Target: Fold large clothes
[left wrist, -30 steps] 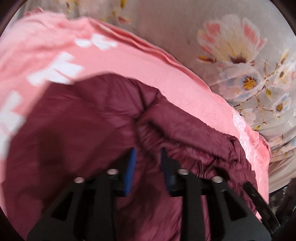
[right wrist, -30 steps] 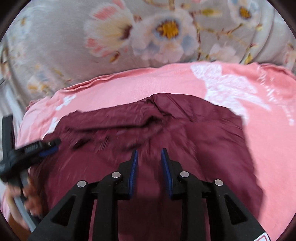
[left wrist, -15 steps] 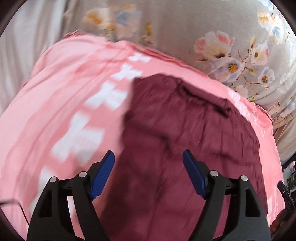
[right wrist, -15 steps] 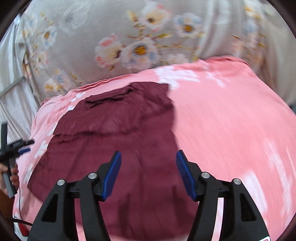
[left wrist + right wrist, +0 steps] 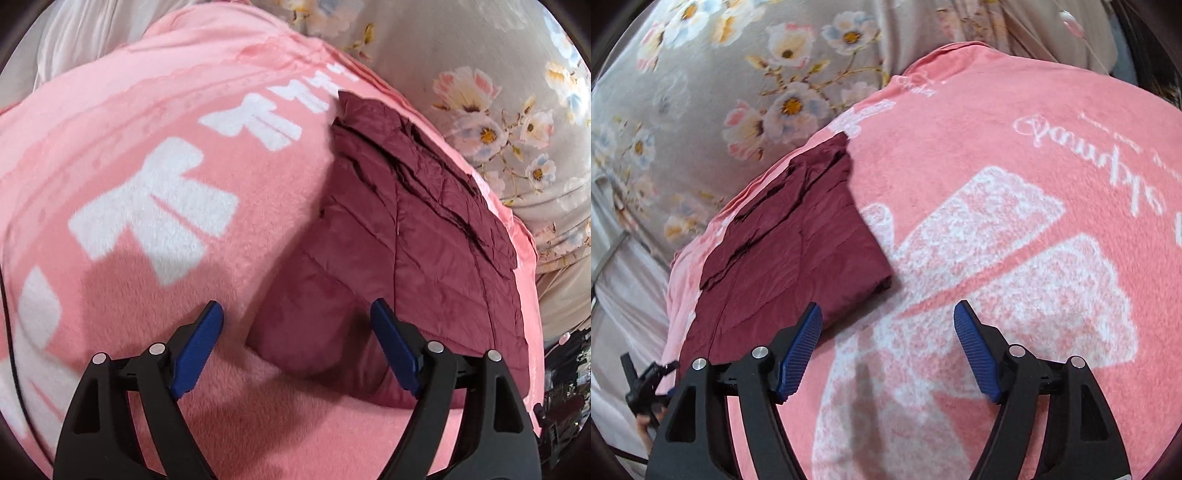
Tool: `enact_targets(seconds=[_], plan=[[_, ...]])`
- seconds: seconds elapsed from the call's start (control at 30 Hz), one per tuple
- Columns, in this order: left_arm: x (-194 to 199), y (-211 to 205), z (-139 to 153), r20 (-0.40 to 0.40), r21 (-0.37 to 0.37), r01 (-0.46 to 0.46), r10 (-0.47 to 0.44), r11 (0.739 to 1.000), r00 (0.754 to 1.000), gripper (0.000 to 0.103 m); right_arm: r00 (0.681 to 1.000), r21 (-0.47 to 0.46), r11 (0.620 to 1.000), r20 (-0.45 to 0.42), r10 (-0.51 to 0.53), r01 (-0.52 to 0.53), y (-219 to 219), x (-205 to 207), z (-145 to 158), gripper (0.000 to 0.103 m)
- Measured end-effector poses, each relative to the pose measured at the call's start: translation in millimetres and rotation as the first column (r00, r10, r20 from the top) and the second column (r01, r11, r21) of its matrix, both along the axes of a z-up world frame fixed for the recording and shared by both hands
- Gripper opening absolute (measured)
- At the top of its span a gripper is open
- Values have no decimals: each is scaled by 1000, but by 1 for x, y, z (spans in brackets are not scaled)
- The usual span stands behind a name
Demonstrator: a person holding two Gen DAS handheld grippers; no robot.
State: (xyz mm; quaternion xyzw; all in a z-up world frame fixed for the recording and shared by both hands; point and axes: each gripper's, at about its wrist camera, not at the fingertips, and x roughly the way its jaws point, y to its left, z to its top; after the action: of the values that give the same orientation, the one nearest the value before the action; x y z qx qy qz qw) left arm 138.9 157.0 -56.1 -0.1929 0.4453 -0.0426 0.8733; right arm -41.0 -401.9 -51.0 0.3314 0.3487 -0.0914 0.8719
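Observation:
A folded maroon quilted jacket lies flat on a pink blanket. In the left wrist view its near left corner sits just beyond my left gripper, whose jaws are opening wide with nothing pinched between them. In the right wrist view the jacket lies to the left. My right gripper hovers over the blanket beside the jacket's right edge, jaws opening, with only blanket under the gap. The left gripper's black frame shows at the far left there.
A grey floral sheet covers the bed beyond the pink blanket, which carries large white prints. A dark cluttered area lies past the blanket's right edge in the left wrist view.
Both grippers let go of the maroon jacket and opened wide. They drew back and apart, the left to the jacket's left corner, the right past its right edge. The jacket now lies folded flat.

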Motion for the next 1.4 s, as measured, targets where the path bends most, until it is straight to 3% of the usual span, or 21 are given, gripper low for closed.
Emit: enact_targets(seconds=[0.2,0.23,0.27,0.3,0.33,0.37,0.4,0.43,0.47,0.5,0.77,1.0,1.2,1.4], plan=[[2,-8,0,12,-7,-18,18,1000,1000,81,1000,68,998,16,-6,5,1,24,-10,74],[2,-8,1,10,-13,-19,19,1000,1000,79,1000,59,998,22,2,-4,4,29,-9,74],[2,-8,1,5,-19,-18,18,1000,1000,71,1000,55,998,24,10,-11,7,31,-9,69],[3,-9,1,-2,-30,-12,11,999,1000,61,999,53,998,27,22,-23,10,36,-9,64],[3,-9,1,-12,-41,-9,9,999,1000,56,999,57,998,26,36,-37,12,40,-10,49],[2,-9,1,-17,-52,-8,7,999,1000,44,999,64,997,20,46,-48,13,43,-11,35],[3,-9,1,-20,-77,3,-5,997,1000,31,999,66,996,6,52,-53,15,47,-12,28],[2,-10,2,-25,-90,5,-7,996,1000,26,999,67,996,5,53,-53,15,48,-12,15],[1,-11,4,-23,-86,2,-4,996,1000,17,998,69,996,14,58,-58,17,48,-10,8],[0,-13,7,-15,-82,4,-6,997,1000,10,998,60,997,20,56,-57,17,46,-7,7],[-34,-9,50,81,-107,48,-40,993,996,4,985,-31,995,148,94,-91,33,0,49,2],[-114,18,97,181,-139,88,-62,986,982,4,952,-152,983,272,140,-101,55,-100,108,2],[-189,40,144,276,-197,86,-29,977,961,3,885,-179,981,441,150,-77,62,-176,159,2],[-229,43,205,444,-184,104,-12,977,896,3,793,-181,983,599,109,1,57,-206,214,2]])
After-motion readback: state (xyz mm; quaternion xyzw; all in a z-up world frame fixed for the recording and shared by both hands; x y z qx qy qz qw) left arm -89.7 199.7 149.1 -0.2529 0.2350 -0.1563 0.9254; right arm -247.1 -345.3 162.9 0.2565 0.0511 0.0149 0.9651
